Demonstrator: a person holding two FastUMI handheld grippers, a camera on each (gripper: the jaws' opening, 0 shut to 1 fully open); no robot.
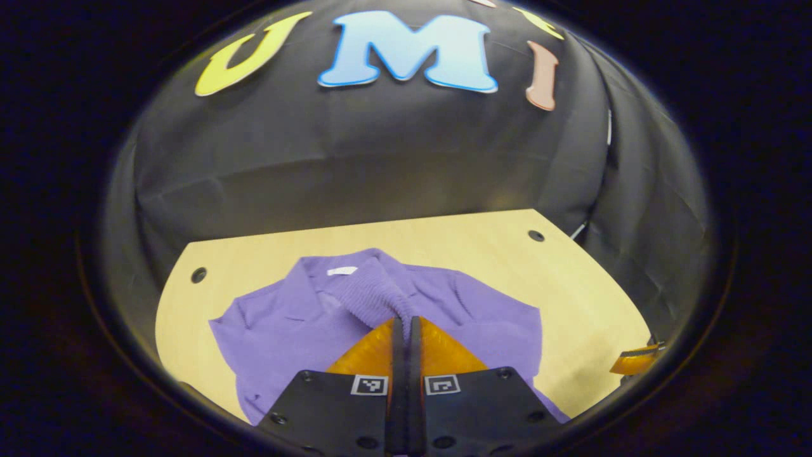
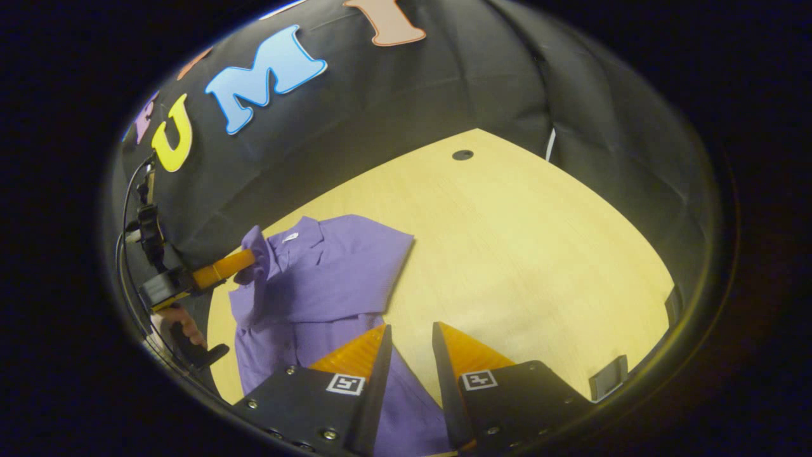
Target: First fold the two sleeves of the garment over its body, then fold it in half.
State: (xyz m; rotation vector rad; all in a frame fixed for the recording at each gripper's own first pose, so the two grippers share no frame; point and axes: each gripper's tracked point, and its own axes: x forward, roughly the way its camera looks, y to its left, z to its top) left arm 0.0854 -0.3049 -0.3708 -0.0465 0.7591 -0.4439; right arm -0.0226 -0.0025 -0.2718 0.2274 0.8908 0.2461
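A pale wooden table with rounded corners and small dark round holes near its far corners stands in the booth. Creased black cloth wall hangs close behind and wraps around its sides, dimly lit.

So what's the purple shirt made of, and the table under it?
The purple shirt looks like soft knit cloth: it drapes and wrinkles, and the sleeve cuff pinched in the left gripper shows fine ribbing. The table looks like pale wood or a wood-look laminate, smooth and matte, with faint straight grain lines. Which one can't be told.
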